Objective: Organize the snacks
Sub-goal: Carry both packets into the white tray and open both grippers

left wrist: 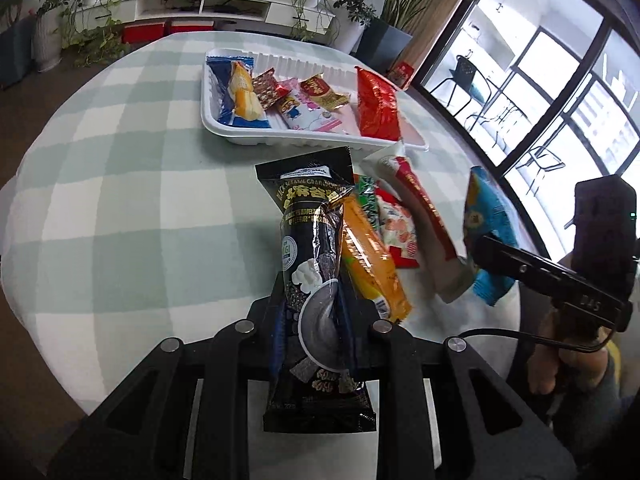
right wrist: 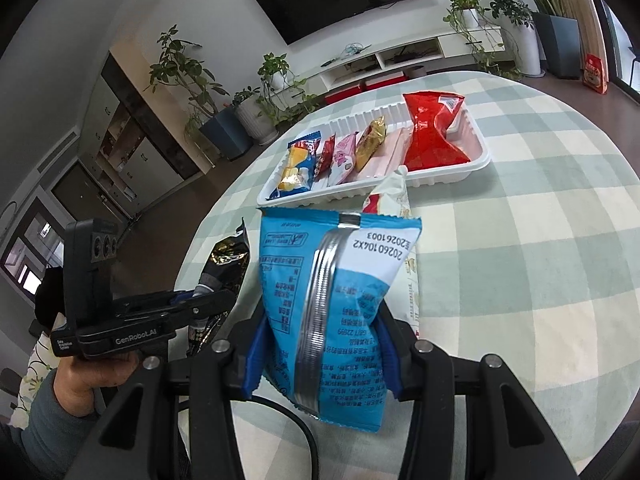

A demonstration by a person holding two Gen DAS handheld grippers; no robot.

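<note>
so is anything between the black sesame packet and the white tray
Nothing visible blocks it. The black sesame packet is clamped in the left gripper, and only bare checked tablecloth lies before the white tray.

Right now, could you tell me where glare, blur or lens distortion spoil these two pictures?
Left wrist view: the windows are blown out white, and the fisheye bends the checked tablecloth into a dome. Right wrist view: the blue packet stays sharp, its silver seam shiny; the room's edges curve and darken at the corners.
</note>
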